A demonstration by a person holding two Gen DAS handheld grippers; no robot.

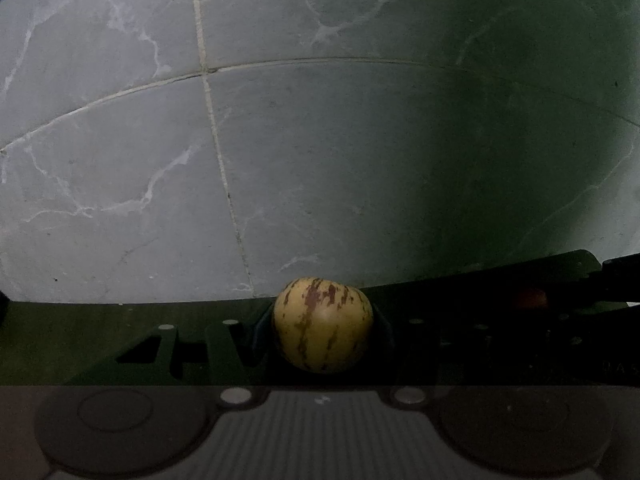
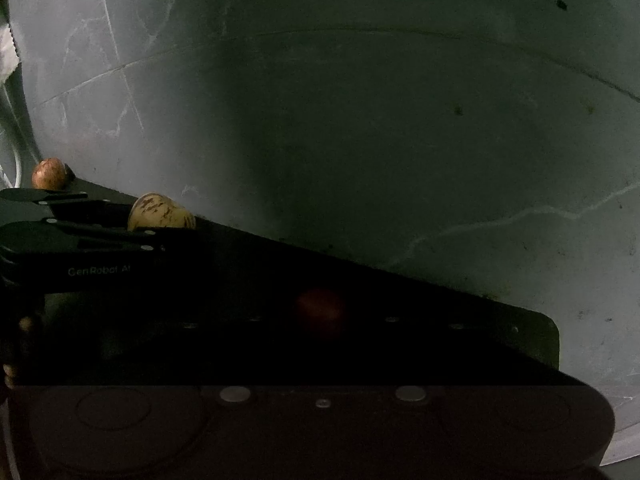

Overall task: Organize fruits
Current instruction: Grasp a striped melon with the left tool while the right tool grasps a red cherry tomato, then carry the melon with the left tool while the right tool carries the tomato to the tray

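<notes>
Yellow striped fruit [image 1: 322,325] sat pinched in my left gripper [image 1: 322,330], closed on it at 6 o'clock of that view, above grey tile floor [image 1: 280,140]. My right gripper [image 2: 320,318] seemed closed around a dim reddish fruit [image 2: 320,314], though too dark to be sure. From the right wrist, the striped fruit showed at 9 o'clock, with a brown fruit [image 2: 50,174] just beyond. Risk, my guess: round smooth skin could slip from the pads if I tilted or loosened; the dark could hide a poor hold.
</notes>
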